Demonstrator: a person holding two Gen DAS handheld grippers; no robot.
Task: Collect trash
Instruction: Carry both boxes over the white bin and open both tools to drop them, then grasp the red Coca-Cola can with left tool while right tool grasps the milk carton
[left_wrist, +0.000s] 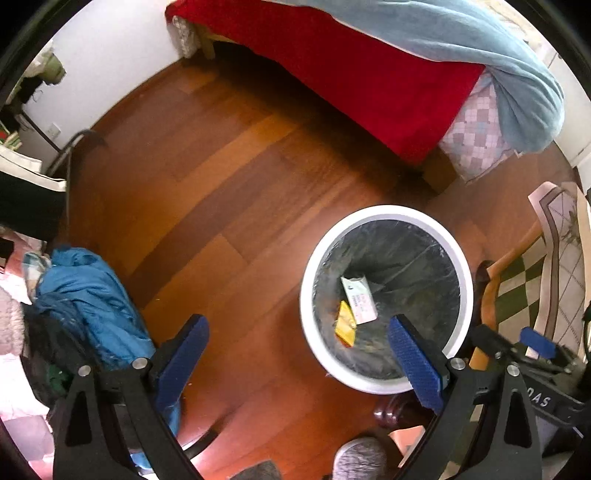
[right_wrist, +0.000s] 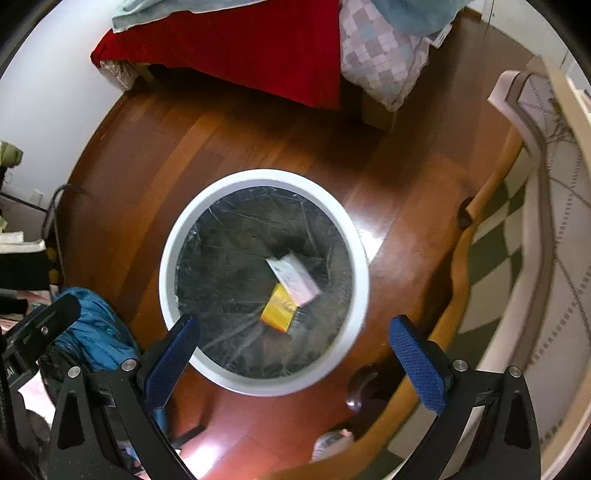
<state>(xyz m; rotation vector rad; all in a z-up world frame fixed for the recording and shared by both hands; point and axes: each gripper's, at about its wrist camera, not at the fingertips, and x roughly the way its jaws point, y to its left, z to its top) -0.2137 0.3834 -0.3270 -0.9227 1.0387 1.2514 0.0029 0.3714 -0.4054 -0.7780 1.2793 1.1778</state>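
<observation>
A white round trash bin (left_wrist: 310, 273) with a dark liner stands on the wooden floor; it also shows in the right wrist view (right_wrist: 170, 243). Inside lie a white paper box (left_wrist: 360, 299) (right_wrist: 293, 277) and a yellow packet (left_wrist: 345, 325) (right_wrist: 279, 310). My left gripper (left_wrist: 297, 332) is open and empty, high above the floor, left of the bin. My right gripper (right_wrist: 293, 332) is open and empty, above the bin's near rim. The right gripper's blue pad also shows at the right edge of the left wrist view (left_wrist: 537, 341).
A bed with a red cover (left_wrist: 351, 74) (right_wrist: 258, 44) and blue blanket (left_wrist: 480, 48) lies beyond. Blue clothing (left_wrist: 96, 302) (right_wrist: 96, 332) is piled at the left. A wooden table edge (right_wrist: 458, 280) with a checked cloth (right_wrist: 495, 243) is at the right.
</observation>
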